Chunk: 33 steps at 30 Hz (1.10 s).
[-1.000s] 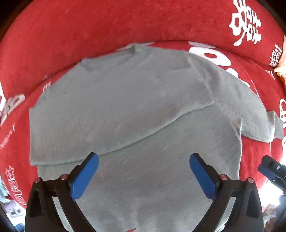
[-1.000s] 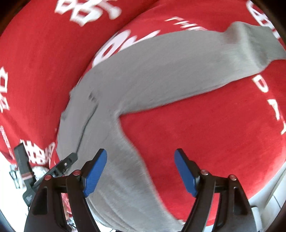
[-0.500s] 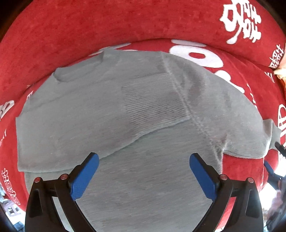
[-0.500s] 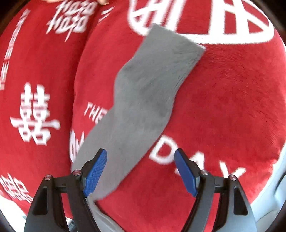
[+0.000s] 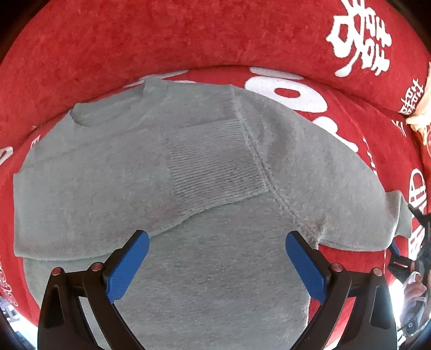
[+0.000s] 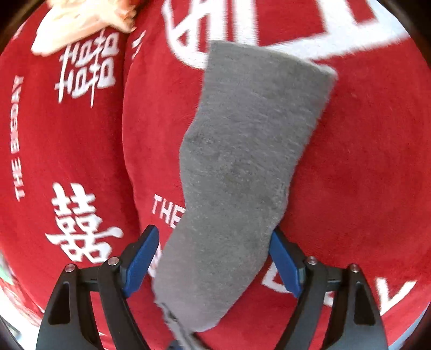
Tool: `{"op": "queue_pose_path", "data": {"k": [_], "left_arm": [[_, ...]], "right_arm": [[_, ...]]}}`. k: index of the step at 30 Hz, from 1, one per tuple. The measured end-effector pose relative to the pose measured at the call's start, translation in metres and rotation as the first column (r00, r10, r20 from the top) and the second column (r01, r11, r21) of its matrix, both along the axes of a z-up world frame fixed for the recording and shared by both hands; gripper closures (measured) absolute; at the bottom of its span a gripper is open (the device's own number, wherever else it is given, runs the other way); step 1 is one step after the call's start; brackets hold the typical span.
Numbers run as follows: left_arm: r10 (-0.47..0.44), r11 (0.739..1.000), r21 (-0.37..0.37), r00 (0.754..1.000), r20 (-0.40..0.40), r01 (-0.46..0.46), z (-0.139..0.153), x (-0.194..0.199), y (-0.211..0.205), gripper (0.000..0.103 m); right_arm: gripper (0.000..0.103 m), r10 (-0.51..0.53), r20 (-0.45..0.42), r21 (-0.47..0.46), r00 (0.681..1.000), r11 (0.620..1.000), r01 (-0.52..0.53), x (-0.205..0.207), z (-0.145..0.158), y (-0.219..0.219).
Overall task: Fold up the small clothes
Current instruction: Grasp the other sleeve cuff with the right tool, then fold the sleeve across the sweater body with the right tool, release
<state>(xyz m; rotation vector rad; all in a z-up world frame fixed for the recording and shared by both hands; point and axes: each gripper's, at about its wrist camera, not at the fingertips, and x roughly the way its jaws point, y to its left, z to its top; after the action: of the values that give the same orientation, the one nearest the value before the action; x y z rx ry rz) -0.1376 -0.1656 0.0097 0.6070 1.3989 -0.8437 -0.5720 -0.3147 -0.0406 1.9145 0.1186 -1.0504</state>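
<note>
A grey sweater (image 5: pixel 107 175) lies flat on a red sofa seat (image 5: pixel 350 129). One sleeve is folded across the chest, its ribbed cuff (image 5: pixel 212 161) in the middle. The other sleeve (image 5: pixel 336 188) stretches out to the right. My left gripper (image 5: pixel 215 242) hangs open over the sweater's lower body, with nothing between its blue pads. In the right wrist view the outstretched sleeve (image 6: pixel 250 134) runs away from me and lies between the jaws of my right gripper (image 6: pixel 212 234). Those jaws are closing. The right pad (image 6: pixel 282 258) touches the sleeve's edge; the left one stands just clear.
The red back cushion (image 5: pixel 188 35) with white lettering rises behind the sweater. A cream cloth (image 6: pixel 80 24) lies at the far end of the seat. The seat's front edge drops off near both grippers.
My right gripper has swung from the sweater's side out along the sleeve and rolled, so the sleeve now lies between its jaws. The left gripper drifted slightly over the body.
</note>
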Motion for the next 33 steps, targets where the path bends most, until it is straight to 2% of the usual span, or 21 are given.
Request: {"op": "queue_pose_path", "data": {"k": [1, 2, 3, 4, 5, 7, 10, 13, 16, 20, 24, 26, 28, 30, 32, 33], "left_arm": [[0.005, 1.0, 0.001, 1.0, -0.003, -0.005, 0.0, 0.001, 0.001, 0.001], [0.011, 1.0, 0.002, 1.0, -0.007, -0.011, 0.0, 0.004, 0.004, 0.001], [0.014, 1.0, 0.002, 1.0, -0.002, -0.014, 0.0, 0.006, 0.007, 0.001], [0.016, 1.0, 0.002, 1.0, 0.004, -0.016, 0.0, 0.007, 0.008, 0.001], [0.018, 1.0, 0.003, 1.0, 0.012, -0.018, 0.001, 0.009, 0.011, 0.001], [0.026, 1.0, 0.0, 1.0, 0.01, -0.026, 0.001, 0.014, 0.016, 0.001], [0.042, 0.999, -0.012, 0.999, -0.009, -0.042, 0.003, 0.023, 0.025, 0.001], [0.048, 0.999, -0.021, 0.999, -0.016, -0.049, 0.005, 0.032, 0.033, 0.001], [0.056, 0.998, -0.025, 0.998, 0.017, -0.055, 0.011, 0.043, 0.044, 0.001], [0.087, 0.996, -0.036, 0.996, 0.03, -0.086, 0.016, 0.064, 0.064, 0.001], [0.147, 0.988, -0.058, 0.988, 0.049, -0.144, 0.02, 0.092, 0.092, 0.001], [0.177, 0.983, -0.06, 0.983, 0.058, -0.173, 0.021, 0.103, 0.106, 0.001], [0.211, 0.977, -0.058, 0.975, 0.068, -0.207, 0.02, 0.117, 0.123, 0.001], [0.235, 0.971, -0.045, 0.969, 0.07, -0.233, 0.015, 0.131, 0.139, 0.001], [0.254, 0.967, -0.035, 0.965, 0.068, -0.252, 0.011, 0.139, 0.148, 0.001], [0.268, 0.963, -0.034, 0.961, 0.064, -0.266, 0.01, 0.146, 0.157, 0.001]], "right_arm": [[0.03, -0.027, 0.029, 0.014, 0.999, 1.0, 0.027, -0.003, -0.004, 0.003], [0.039, -0.041, 0.048, 0.024, 0.998, 0.999, 0.04, -0.004, -0.007, 0.005], [0.054, -0.047, 0.065, 0.032, 0.997, 0.998, 0.045, -0.004, -0.01, 0.005], [0.079, -0.05, 0.1, 0.043, 0.994, 0.998, 0.046, -0.004, -0.015, 0.006], [0.095, -0.052, 0.122, 0.048, 0.991, 0.998, 0.046, 0.0, -0.017, 0.005], [0.097, -0.035, 0.152, 0.014, 0.988, 0.999, 0.033, 0.005, -0.014, 0.004], [0.097, 0.05, 0.21, -0.071, 0.976, 0.997, -0.036, 0.029, 0.002, -0.005], [0.097, 0.147, 0.289, -0.159, 0.946, 0.982, -0.104, 0.06, 0.024, -0.012], [0.097, 0.271, 0.318, -0.239, 0.909, 0.95, -0.2, 0.098, 0.045, -0.019], [0.097, 0.471, 0.304, -0.337, 0.828, 0.866, -0.369, 0.171, 0.072, -0.02], [0.097, 0.677, 0.24, -0.397, 0.696, 0.722, -0.566, 0.263, 0.088, -0.004], [0.097, 0.769, 0.198, -0.397, 0.608, 0.63, -0.667, 0.315, 0.087, 0.015], [0.097, 0.837, 0.149, -0.368, 0.526, 0.541, -0.757, 0.358, 0.078, 0.037], [0.097, 0.895, 0.083, -0.291, 0.439, 0.443, -0.848, 0.397, 0.06, 0.061], [0.093, 0.926, 0.004, -0.171, 0.377, 0.372, -0.912, 0.421, 0.04, 0.078], [0.093, 0.93, -0.029, -0.115, 0.365, 0.36, -0.926, 0.427, 0.033, 0.082]]}}
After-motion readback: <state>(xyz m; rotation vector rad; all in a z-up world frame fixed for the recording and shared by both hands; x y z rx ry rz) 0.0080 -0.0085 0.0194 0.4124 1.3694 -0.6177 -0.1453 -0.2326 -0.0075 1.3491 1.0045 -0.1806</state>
